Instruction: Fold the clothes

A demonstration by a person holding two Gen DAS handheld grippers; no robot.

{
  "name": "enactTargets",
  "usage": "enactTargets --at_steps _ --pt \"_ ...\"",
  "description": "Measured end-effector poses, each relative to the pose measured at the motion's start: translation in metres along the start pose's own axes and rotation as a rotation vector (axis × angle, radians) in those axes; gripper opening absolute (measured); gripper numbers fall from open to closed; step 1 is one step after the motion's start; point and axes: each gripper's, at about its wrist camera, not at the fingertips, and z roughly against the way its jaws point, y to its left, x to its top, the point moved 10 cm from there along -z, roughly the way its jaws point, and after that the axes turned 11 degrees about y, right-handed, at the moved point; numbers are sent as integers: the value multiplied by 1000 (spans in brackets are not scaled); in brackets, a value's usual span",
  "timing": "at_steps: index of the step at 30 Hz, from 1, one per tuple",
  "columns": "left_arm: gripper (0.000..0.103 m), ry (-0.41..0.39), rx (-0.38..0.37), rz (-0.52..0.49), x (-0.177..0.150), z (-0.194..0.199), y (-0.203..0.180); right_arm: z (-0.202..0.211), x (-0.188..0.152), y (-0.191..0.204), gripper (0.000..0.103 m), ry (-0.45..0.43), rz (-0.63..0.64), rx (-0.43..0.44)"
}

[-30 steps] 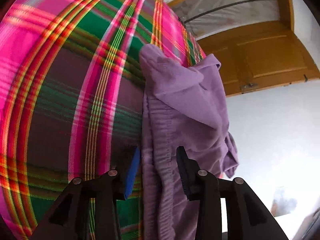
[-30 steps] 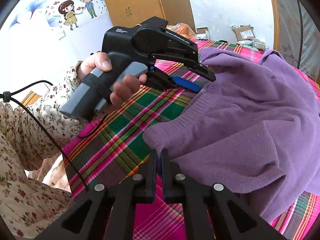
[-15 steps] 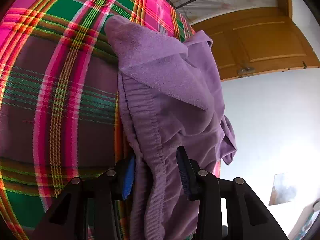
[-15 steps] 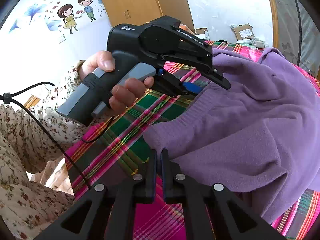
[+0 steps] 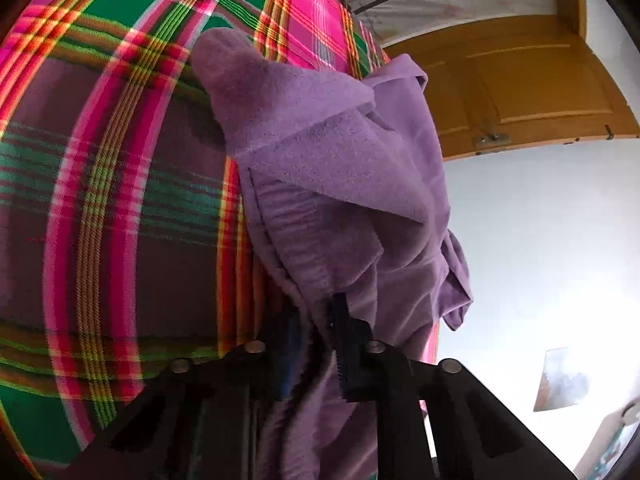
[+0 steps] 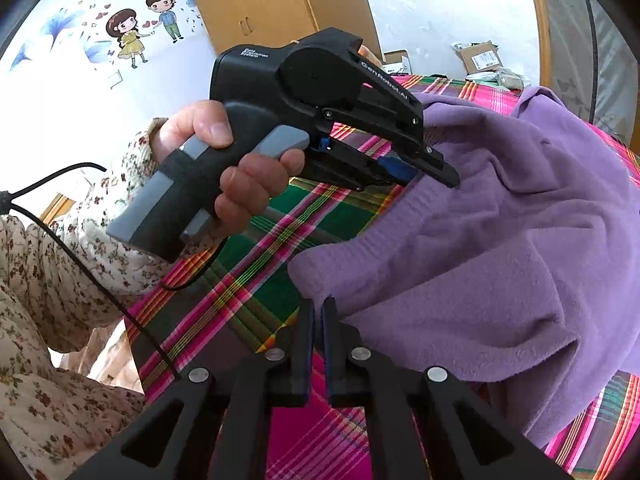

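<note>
A purple fleece garment (image 5: 340, 152) lies crumpled on a pink and green plaid cloth (image 5: 100, 200). My left gripper (image 5: 316, 320) is shut on the garment's ribbed hem, and fabric bunches between its fingers. In the right wrist view, a hand holds that left gripper (image 6: 424, 172), which bites the far edge of the garment (image 6: 500, 240). My right gripper (image 6: 318, 312) is shut on the garment's near corner, just above the plaid cloth (image 6: 256, 272). The garment's lower layers are hidden under its own folds.
A person's hand (image 6: 224, 160) and floral sleeve (image 6: 60, 280) are at the left, with a black cable (image 6: 80, 256) trailing across. Behind stand a wooden wardrobe (image 6: 272, 0) and cardboard boxes (image 6: 480, 56). A wooden door (image 5: 520, 80) lies beyond the garment.
My left gripper moved onto the ribbed hem and its jaws closed from open to shut on it. The right gripper stayed shut on the corner.
</note>
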Motion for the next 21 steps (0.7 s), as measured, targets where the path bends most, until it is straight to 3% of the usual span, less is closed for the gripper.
enactTargets --at_steps 7,21 --pt "11 -36 -38 -27 -1 18 -2 7 7 6 4 -24 9 -18" --pt "11 -157 -54 51 -10 72 32 -12 23 54 4 -6 107 36"
